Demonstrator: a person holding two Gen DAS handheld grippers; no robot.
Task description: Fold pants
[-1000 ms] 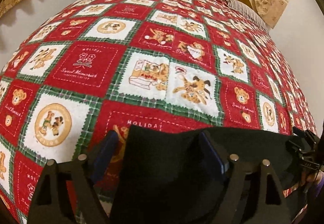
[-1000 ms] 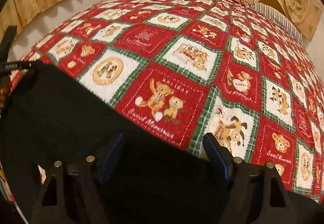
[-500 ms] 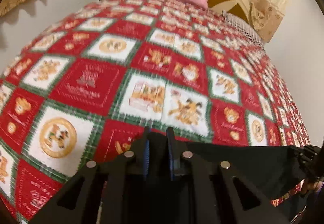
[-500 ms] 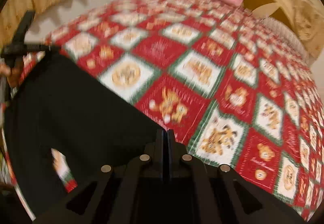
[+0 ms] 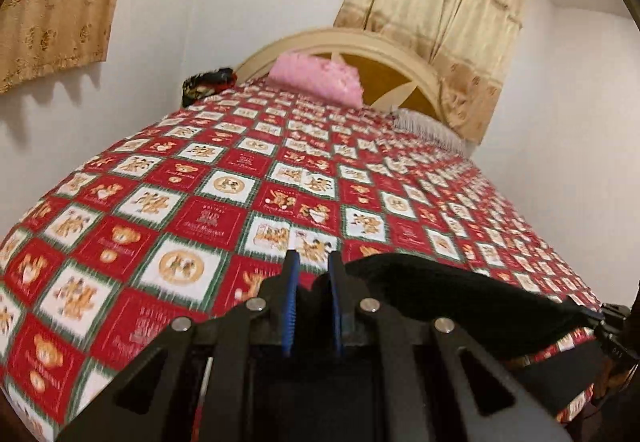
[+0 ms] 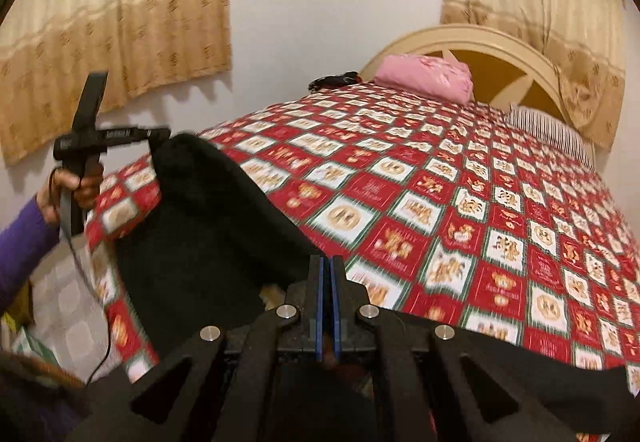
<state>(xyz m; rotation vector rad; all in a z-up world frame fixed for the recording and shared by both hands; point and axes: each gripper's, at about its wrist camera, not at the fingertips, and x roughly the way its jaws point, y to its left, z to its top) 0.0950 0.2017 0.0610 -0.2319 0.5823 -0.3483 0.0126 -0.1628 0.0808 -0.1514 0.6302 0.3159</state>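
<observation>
The black pants (image 5: 460, 294) hang stretched between my two grippers, lifted above the near edge of the bed. My left gripper (image 5: 312, 274) is shut on one end of the cloth. My right gripper (image 6: 327, 274) is shut on the other end. In the right wrist view the pants (image 6: 208, 234) sag from the left gripper (image 6: 152, 134), held up at the far left by a hand in a purple sleeve. The lower part of the pants drops out of view below both cameras.
The bed carries a red, white and green patchwork quilt (image 5: 240, 202). A pink folded bundle (image 5: 316, 78) and a dark item (image 5: 208, 86) lie by the cream headboard (image 6: 500, 54); a striped pillow (image 6: 552, 130) at right. Curtains hang on the walls.
Both grippers went from open around the pants' edge to shut on it. Both then rose and tilted up, lifting the pants off the quilt.
</observation>
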